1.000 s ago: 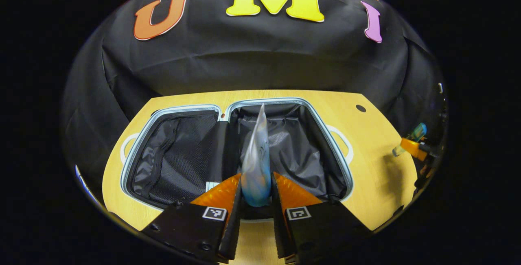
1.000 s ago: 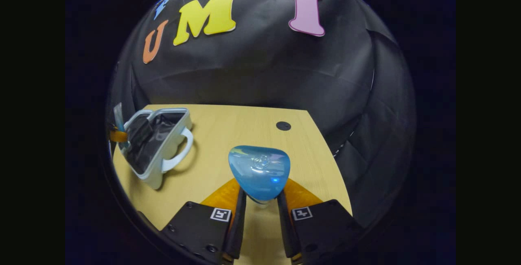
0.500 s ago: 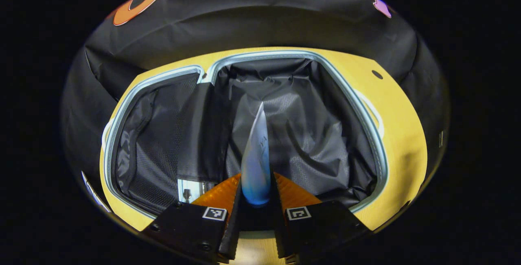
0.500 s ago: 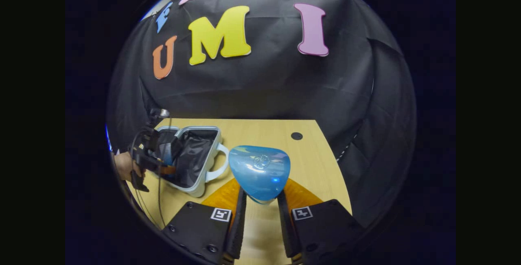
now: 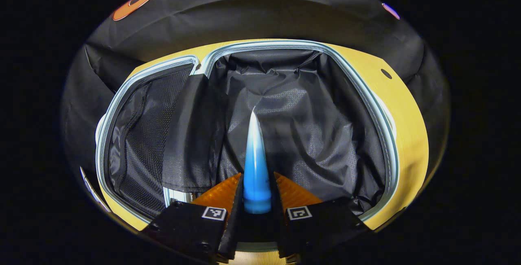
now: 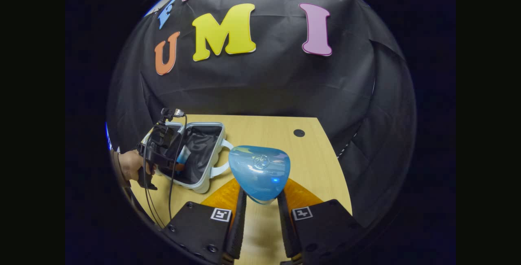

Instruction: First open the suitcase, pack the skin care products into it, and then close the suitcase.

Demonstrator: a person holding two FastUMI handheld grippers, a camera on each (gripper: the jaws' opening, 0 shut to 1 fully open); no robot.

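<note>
- Table [image 6: 260,134]: pale wood top, with a small dark round hole [image 6: 299,133] near its far right corner.
- Suitcase [image 5: 362,94]: lies open flat on the table, both halves up, pale blue rim around each. In the left gripper view the right half is lined with creased black fabric [image 5: 309,122]; the left half carries a black mesh panel [image 5: 138,134]. In the right gripper view the suitcase [image 6: 203,185] sits at the left of the table, a white handle [image 6: 222,167] on its right side.
- Right gripper [image 6: 261,200]: held above the table, to the right of the suitcase; its fingers are clenched on the lower end of a blue, rounded-triangular product [image 6: 259,171], which stands upright between them.
- Left gripper [image 5: 256,193]: held over the right half of the suitcase; its fingers clasp the lower end of a blue-to-white tube [image 5: 255,167], seen edge-on and tapering away over the black lining. In the right gripper view this gripper [image 6: 179,163] is over the open case, held by a hand [image 6: 132,165], cables [image 6: 171,183] trailing from it.
</note>
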